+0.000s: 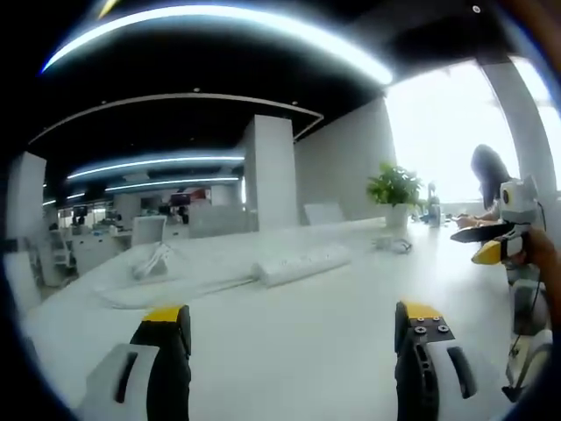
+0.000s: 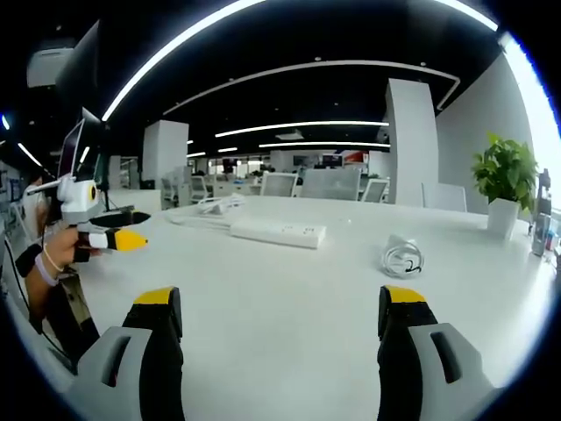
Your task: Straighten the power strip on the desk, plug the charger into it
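Left gripper view: left gripper [image 1: 294, 338] is hovering low over the white desk [image 1: 307, 368], jaws spread wide, grasping nothing. The power strip [image 1: 304, 263] is lying askew at mid-desk, its cable trailing left.

Right gripper view: right gripper [image 2: 280, 329] is likewise hanging released and empty. The charger [image 2: 403, 257], cord coiled, is resting near right, well apart from the strip.

Risk: a one-sided push could spin the strip further, dragged by its cable. The plant pot [image 2: 501, 215], far right, is holding a leafy plant.

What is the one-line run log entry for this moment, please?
left gripper: open, empty | right gripper: open, empty | power strip: on desk, untouched | charger: on desk, unplugged
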A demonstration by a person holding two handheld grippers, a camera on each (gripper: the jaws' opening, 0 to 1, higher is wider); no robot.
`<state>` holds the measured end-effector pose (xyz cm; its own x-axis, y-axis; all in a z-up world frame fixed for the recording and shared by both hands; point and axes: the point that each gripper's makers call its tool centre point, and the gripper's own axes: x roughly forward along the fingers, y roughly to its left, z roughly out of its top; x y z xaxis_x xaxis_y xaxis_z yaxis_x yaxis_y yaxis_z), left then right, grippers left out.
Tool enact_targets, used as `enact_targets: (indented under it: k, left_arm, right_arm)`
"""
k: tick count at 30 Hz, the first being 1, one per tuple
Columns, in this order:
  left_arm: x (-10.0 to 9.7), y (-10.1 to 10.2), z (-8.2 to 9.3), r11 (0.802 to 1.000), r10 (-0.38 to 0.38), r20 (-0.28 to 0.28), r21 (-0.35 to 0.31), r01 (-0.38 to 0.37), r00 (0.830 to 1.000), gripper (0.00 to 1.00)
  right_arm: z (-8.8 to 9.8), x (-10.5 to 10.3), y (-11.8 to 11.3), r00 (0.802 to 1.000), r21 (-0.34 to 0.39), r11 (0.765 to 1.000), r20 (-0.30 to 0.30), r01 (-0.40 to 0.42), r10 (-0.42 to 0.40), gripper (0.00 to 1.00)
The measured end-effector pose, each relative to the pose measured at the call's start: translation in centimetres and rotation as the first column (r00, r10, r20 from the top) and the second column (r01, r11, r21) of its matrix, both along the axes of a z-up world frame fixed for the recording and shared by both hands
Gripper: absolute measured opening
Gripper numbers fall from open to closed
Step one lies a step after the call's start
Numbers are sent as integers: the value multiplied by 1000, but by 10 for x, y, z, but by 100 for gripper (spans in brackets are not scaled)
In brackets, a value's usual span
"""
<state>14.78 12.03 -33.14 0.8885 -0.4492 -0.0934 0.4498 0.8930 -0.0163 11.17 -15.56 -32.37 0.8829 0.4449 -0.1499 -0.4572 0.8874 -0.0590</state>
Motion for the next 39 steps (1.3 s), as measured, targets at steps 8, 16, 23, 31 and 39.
enact_targets:
  k: [8,16,23,31,39]
  left_arm:
    - [0,2,2,999,8,7,-35,-7,1000,99]
    - [-3,6,8,998,20,16,-62,-19,1000,99]
    - [-8,6,7,998,26,11,-58,-26,1000,99]
    - [-8,9,7,998,36,11,-50,-35,999,99]
    - [-9,9,4,998,44,7,-41,-44,999,99]
  right_arm:
    - [1,2,-4,1000,-11,1000,6,12,-12,92]
    - [-2,12,-11,999,-13,999,4,34,-34,92]
    - [-1,20,-19,999,-15,999,9,52,-52,92]
    - [5,22,-21,998,-5,998,26,55,-55,92]
    - [16,29,-22,998,0,999,45,50,-50,92]
